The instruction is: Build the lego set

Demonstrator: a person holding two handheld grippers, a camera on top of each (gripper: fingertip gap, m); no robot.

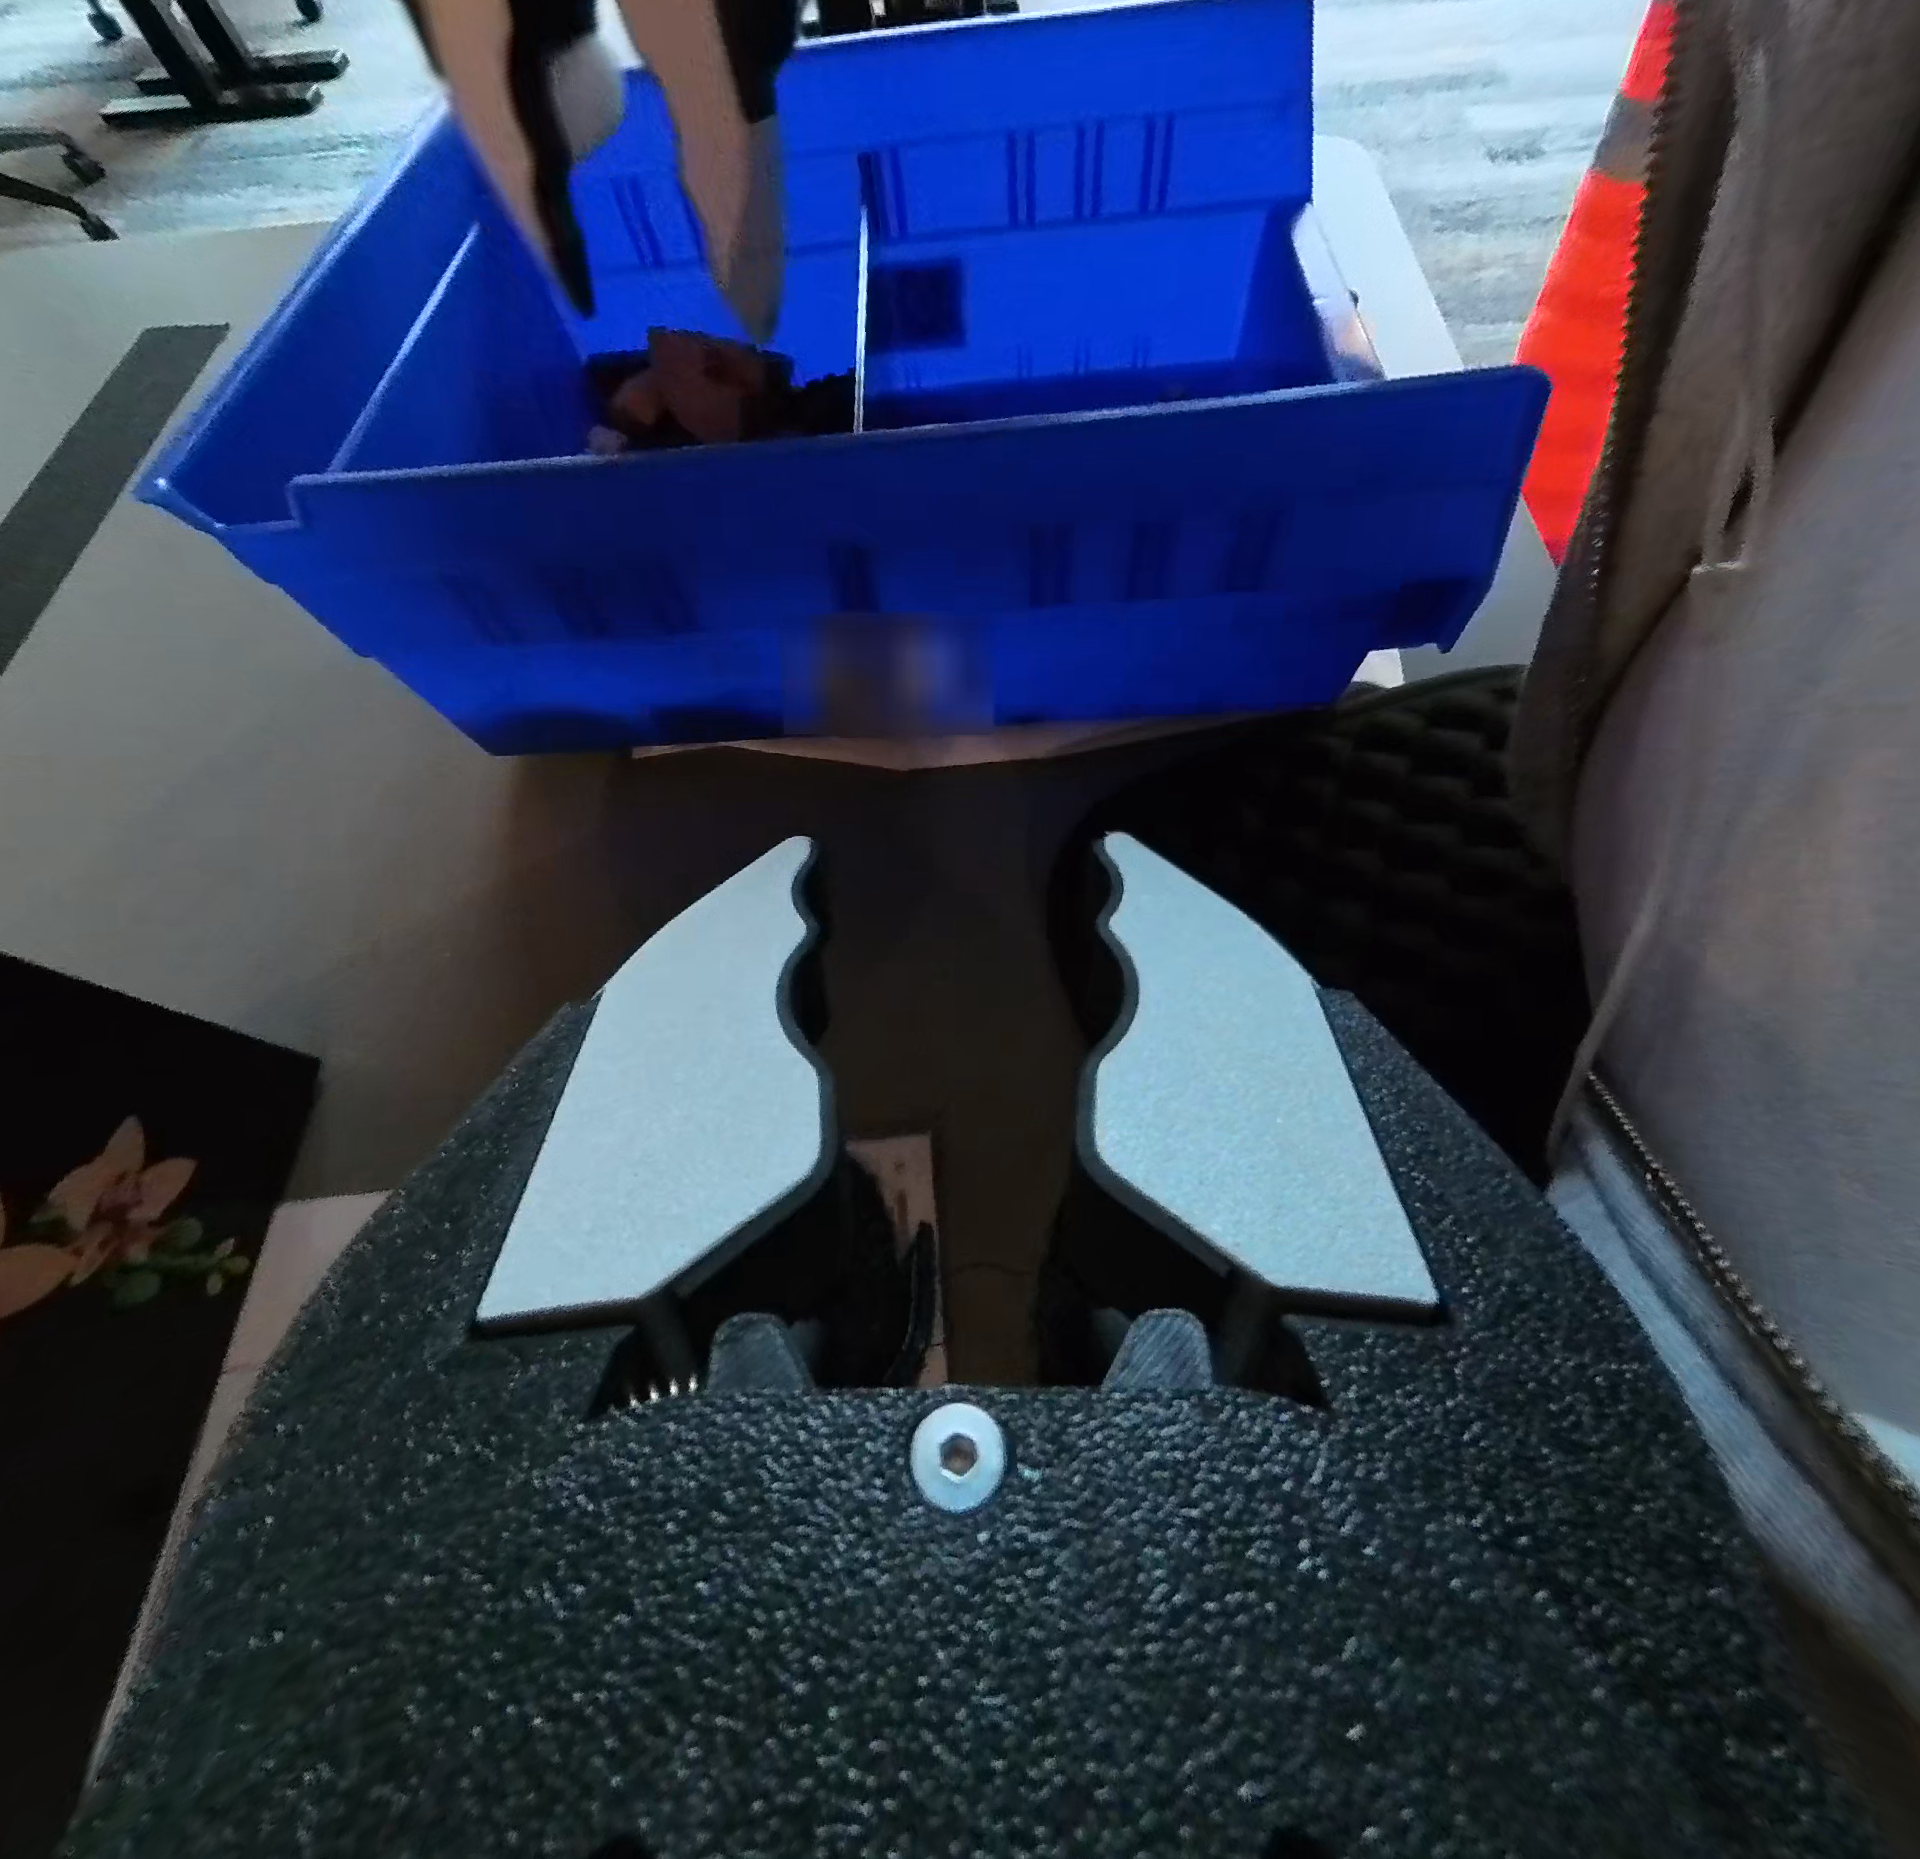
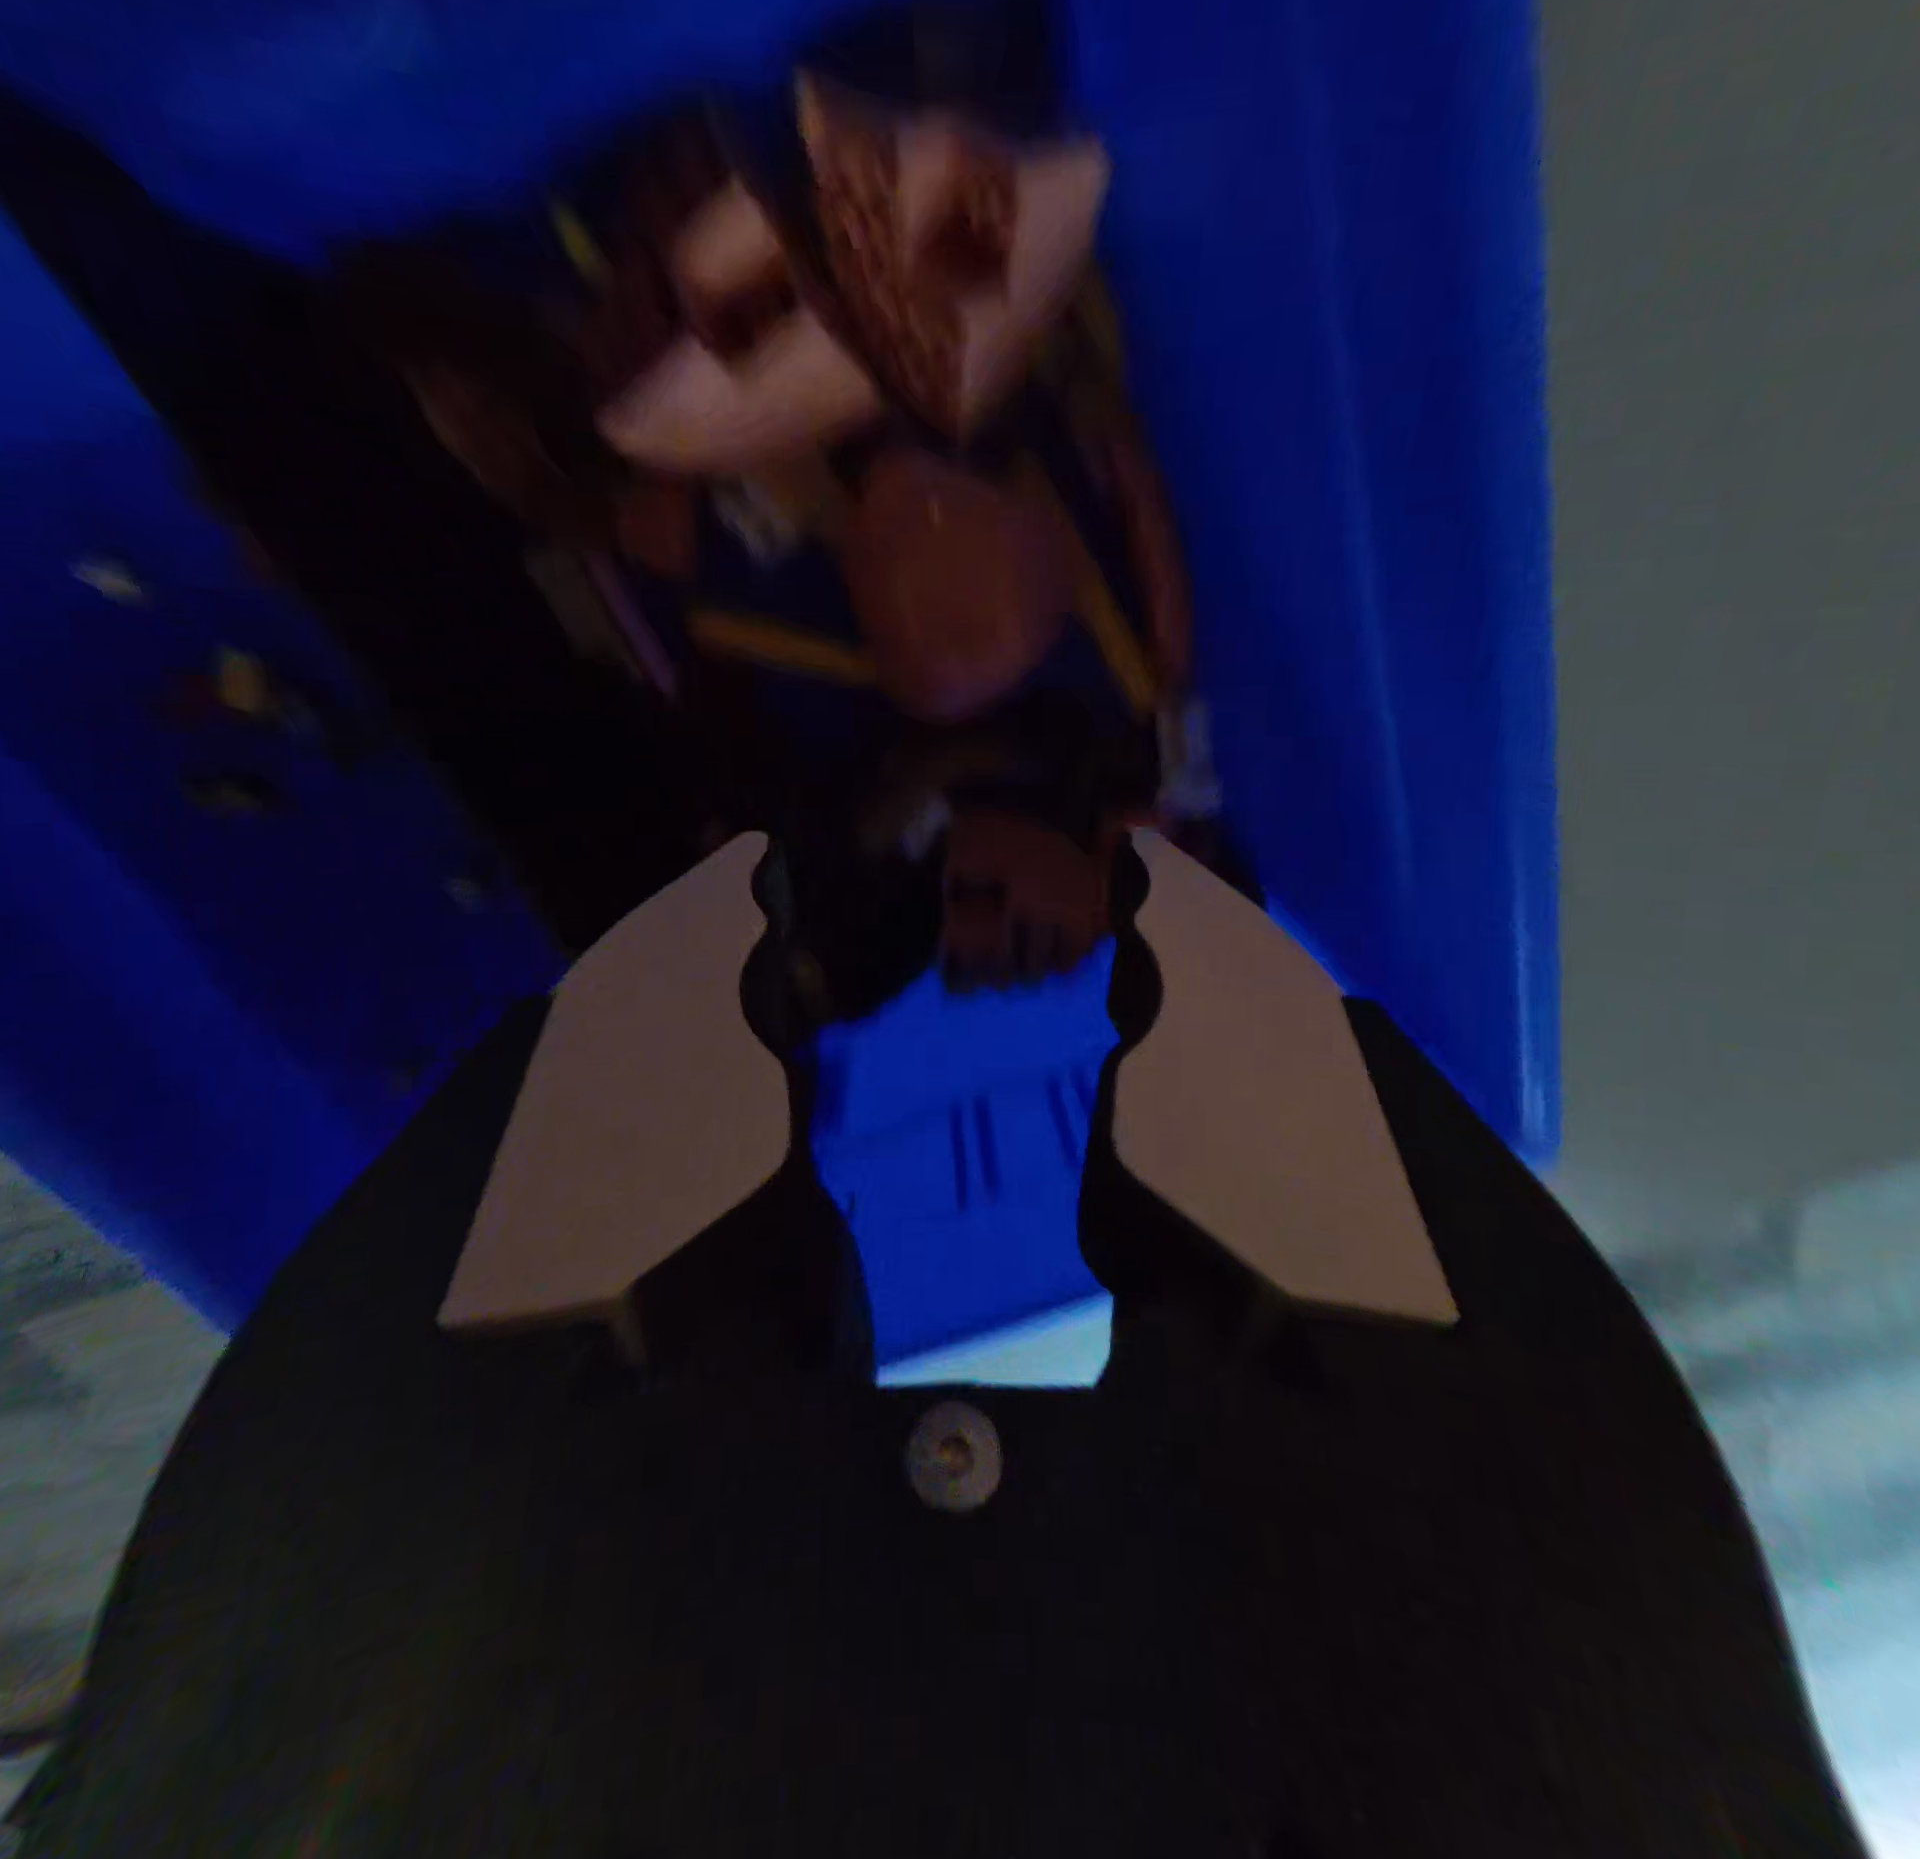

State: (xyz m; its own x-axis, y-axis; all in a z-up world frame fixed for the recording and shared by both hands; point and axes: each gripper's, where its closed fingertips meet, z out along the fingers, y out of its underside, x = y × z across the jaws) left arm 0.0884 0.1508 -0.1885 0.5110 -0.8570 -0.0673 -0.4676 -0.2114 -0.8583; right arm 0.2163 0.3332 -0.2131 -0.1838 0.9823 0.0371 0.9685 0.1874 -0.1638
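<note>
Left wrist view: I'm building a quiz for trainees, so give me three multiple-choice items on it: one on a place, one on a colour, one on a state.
1. Where in the bin does the pile of brown pieces lie?
A. left of the white divider
B. right of the divider
C. on the bin's rim

2. What colour is the bin?
A. red
B. blue
C. green

3. How do the fingers of the right tool stand?
A. apart
B. pressed together
C. out of view

Answers:
1. A, the pile sits in the compartment left of the divider.
2. B, all of its walls are blue.
3. A, blue wall shows between the two fingertips above the pile.
</note>
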